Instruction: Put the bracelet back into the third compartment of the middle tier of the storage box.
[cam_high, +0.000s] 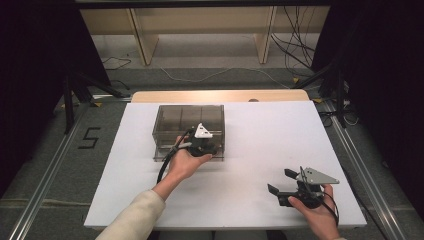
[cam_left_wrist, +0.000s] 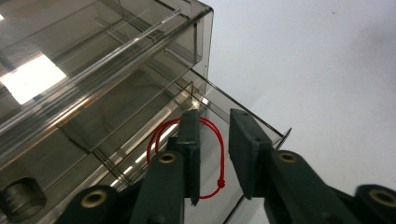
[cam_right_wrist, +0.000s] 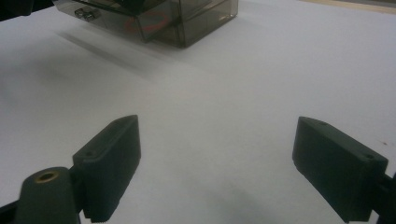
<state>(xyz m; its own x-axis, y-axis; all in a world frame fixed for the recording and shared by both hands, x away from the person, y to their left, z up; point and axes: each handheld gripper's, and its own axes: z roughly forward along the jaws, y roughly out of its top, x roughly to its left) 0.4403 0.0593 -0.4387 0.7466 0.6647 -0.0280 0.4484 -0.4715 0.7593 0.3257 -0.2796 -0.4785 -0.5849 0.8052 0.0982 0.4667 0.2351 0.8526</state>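
The left claw (cam_left_wrist: 214, 156) is at the near front of a smoky clear plastic drawer box (cam_high: 188, 131), its jaws a narrow gap apart and dipped into a drawer (cam_left_wrist: 243, 135) that stands pulled out. A loop of red cord (cam_left_wrist: 219, 154) lies in that drawer, curving round the left jaw; whether the jaws pinch it I cannot tell, though the angle suggests reaching in to take or leave it. The right claw (cam_right_wrist: 219, 172) rests low over the bare white counter (cam_high: 260, 135), jaws spread wide and empty, well apart from the box, likely parked out of the way while the other hand works.
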